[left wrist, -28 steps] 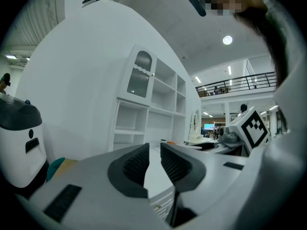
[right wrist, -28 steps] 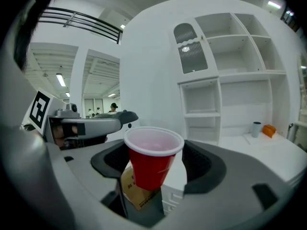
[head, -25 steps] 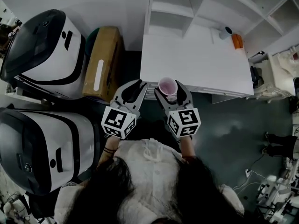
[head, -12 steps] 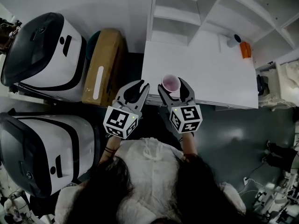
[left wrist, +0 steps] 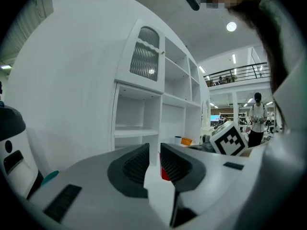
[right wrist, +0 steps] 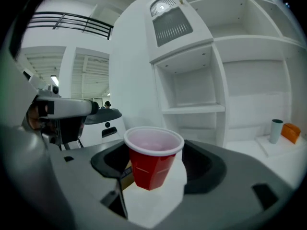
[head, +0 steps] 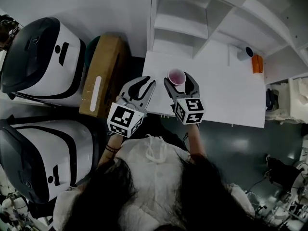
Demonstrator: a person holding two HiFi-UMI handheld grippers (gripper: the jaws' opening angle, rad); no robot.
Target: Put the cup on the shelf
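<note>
The cup (right wrist: 152, 164) looks like thin plastic, its red wall smooth with a slight sheen and its inside pale. The left gripper (left wrist: 154, 153) is matt grey plastic, with dark, ribbed pads (left wrist: 134, 164). The shelf unit (head: 178, 23) is smooth matt white. At the left, the box (head: 102, 76) looks like plain brown cardboard.

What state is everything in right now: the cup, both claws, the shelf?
Red plastic cup with white rim: upright, empty, gripped.
Right claw: shut on the cup.
Left claw: jaws a narrow gap apart, nothing between them.
White shelf unit: visible bays empty.
</note>
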